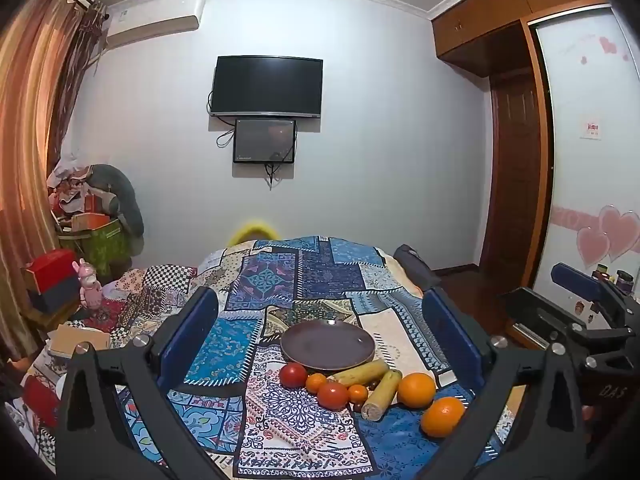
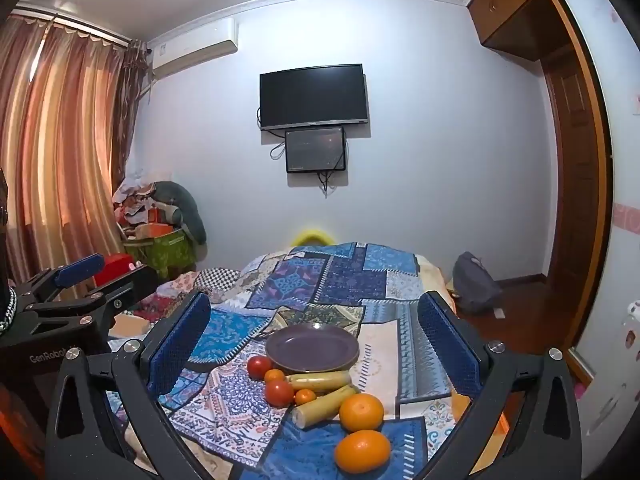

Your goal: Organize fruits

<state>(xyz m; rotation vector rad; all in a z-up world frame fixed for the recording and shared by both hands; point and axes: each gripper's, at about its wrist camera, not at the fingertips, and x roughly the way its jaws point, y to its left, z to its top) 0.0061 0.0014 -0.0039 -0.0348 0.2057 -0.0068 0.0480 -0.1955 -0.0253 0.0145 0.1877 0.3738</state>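
Observation:
A dark purple plate (image 1: 328, 344) (image 2: 312, 347) lies empty on the patchwork cloth. In front of it lie two red tomatoes (image 1: 293, 375) (image 2: 279, 392), two small tangerines (image 1: 316, 382) (image 2: 305, 397), two yellow-green sugarcane pieces (image 1: 382, 394) (image 2: 324, 404) and two big oranges (image 1: 416, 389) (image 2: 361, 412). My left gripper (image 1: 320, 344) is open and empty, held above and behind the fruits. My right gripper (image 2: 314, 344) is open and empty too; it also shows at the right edge of the left wrist view (image 1: 576, 304).
The patchwork cloth (image 1: 280, 280) covers a bed. Boxes and a pink toy (image 1: 86, 280) sit at the left. A grey bag (image 2: 476, 280) lies on the floor at the right. A wardrobe (image 1: 520, 120) stands at the right.

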